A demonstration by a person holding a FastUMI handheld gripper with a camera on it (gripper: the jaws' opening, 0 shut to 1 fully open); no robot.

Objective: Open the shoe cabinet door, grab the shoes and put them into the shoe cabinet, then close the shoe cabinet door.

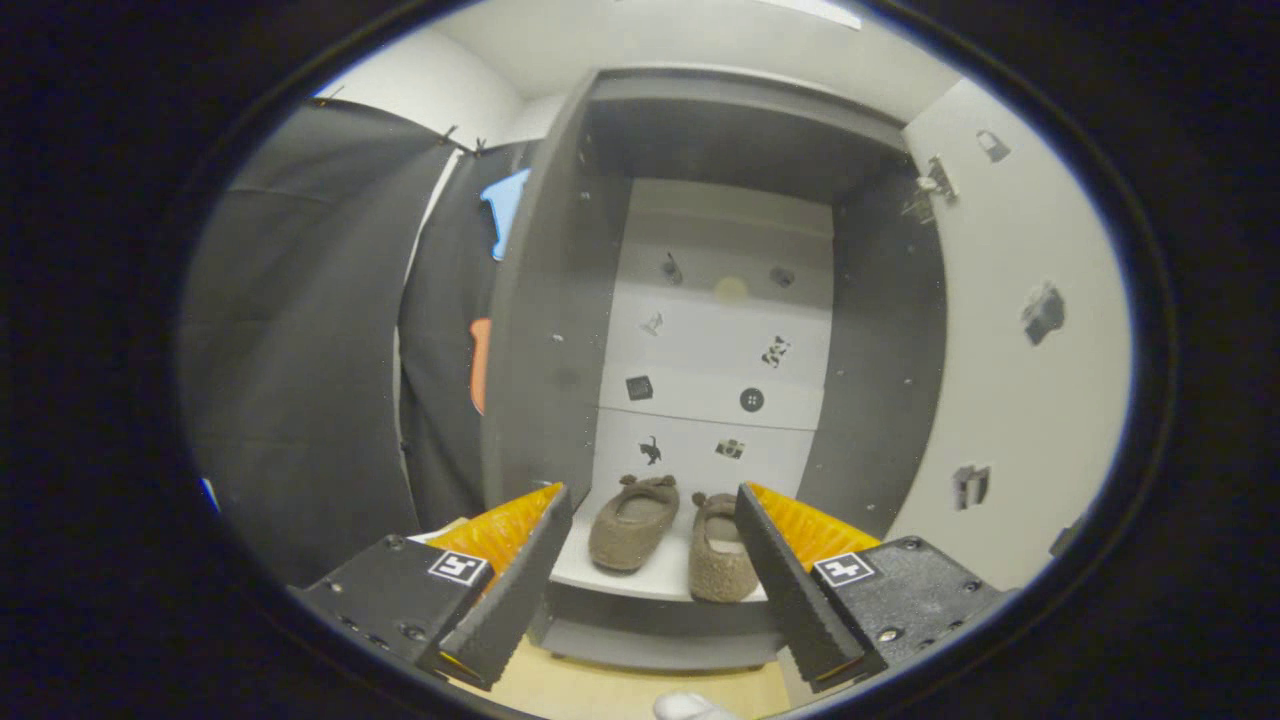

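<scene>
Inside, shoe cabinet [560, 300] door open, two shoes [665, 535] on bottom shelf, hand-held gripper [655, 545] released, empty.

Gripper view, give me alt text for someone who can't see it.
An open shoe cabinet holds a pair of brown fuzzy slippers side by side on its bottom shelf, just beyond the gripper, whose jaws stand open and empty. The white door is swung wide to the right, and small stickers dot the cabinet's white back panel.
</scene>
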